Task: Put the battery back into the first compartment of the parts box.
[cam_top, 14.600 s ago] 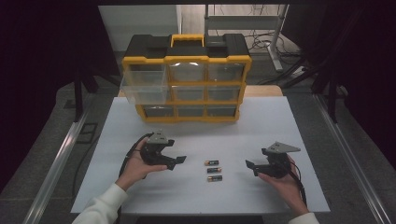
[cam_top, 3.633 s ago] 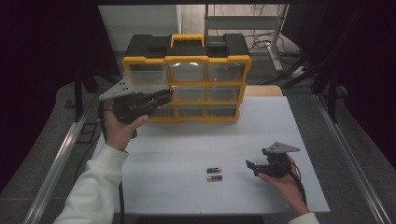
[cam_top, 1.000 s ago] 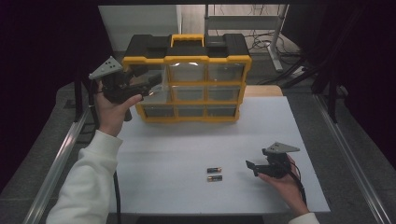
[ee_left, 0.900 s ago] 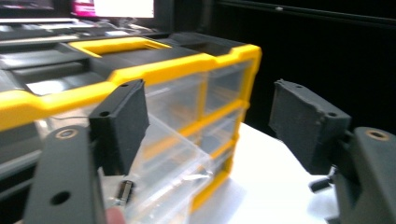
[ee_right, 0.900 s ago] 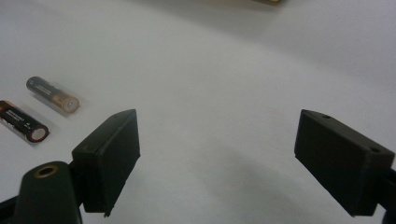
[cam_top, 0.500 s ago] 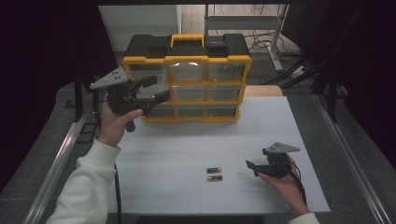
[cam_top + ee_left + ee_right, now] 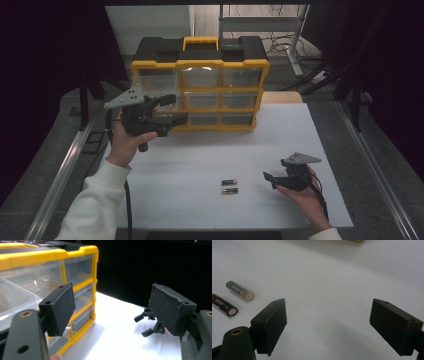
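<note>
Two batteries (image 7: 229, 186) on mat, well in front of organizer (image 7: 200, 82) — not yet stowed. Left gripper (image 7: 172, 111) beside organizer's lower left drawers, jaws just widened, empty. Right gripper (image 7: 269, 178) near batteries — open, empty.

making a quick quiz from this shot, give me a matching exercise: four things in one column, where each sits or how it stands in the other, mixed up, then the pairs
Things:
1. left tongs
2. right tongs
3. two batteries
4. yellow drawer cabinet

Places or states:
A. lying side by side on the white table
B. standing at the far edge of the table
C. open, held up beside the cabinet's left drawers
D. open, low over the table, right of the batteries

Pairs: 1-C, 2-D, 3-A, 4-B
</note>
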The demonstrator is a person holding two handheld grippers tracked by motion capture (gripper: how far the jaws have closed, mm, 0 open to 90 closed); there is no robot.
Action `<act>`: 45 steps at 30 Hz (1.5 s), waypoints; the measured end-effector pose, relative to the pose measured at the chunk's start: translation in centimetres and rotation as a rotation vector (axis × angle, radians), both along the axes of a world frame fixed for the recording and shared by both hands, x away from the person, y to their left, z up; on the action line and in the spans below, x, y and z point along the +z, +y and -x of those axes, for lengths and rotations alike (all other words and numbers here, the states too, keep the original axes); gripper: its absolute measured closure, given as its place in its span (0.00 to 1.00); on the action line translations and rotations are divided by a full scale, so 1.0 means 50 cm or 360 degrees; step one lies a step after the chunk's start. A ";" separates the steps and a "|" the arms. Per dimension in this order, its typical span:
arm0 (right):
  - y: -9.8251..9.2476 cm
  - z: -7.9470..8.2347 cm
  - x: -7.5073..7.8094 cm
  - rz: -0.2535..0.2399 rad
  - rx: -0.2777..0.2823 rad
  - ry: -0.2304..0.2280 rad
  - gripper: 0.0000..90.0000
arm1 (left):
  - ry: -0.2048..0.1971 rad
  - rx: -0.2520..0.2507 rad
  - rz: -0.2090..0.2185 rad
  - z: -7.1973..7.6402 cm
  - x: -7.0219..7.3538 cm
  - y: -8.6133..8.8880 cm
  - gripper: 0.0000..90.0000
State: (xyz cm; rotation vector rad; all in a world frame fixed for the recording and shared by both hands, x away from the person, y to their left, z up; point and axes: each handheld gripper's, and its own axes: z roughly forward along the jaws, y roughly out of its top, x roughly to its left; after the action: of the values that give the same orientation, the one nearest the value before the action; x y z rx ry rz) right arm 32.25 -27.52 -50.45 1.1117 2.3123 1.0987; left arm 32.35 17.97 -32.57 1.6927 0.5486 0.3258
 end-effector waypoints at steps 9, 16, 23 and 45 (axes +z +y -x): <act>0.000 0.000 0.000 0.0000 -0.0002 0.0001 0.16 | 0.0015 -0.0068 -0.0069 0.013 -0.025 -0.026 0.25; -0.001 0.000 0.001 -0.0010 -0.0003 -0.0003 0.16 | 0.0024 -0.0087 -0.0141 0.016 -0.050 -0.044 0.25; -0.001 0.000 0.001 -0.0016 0.0001 -0.0008 0.16 | 0.0052 -0.0089 -0.0161 0.012 -0.074 -0.053 0.26; -0.001 0.000 0.000 -0.0021 -0.0003 -0.0012 0.16 | 0.0148 -0.0088 -0.0336 -0.004 -0.149 -0.100 0.27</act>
State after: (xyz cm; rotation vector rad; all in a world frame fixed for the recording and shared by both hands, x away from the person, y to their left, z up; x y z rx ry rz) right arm 32.25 -27.56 -50.44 1.1127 2.3009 1.1170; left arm 32.54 12.96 -40.00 1.9315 0.5498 0.2732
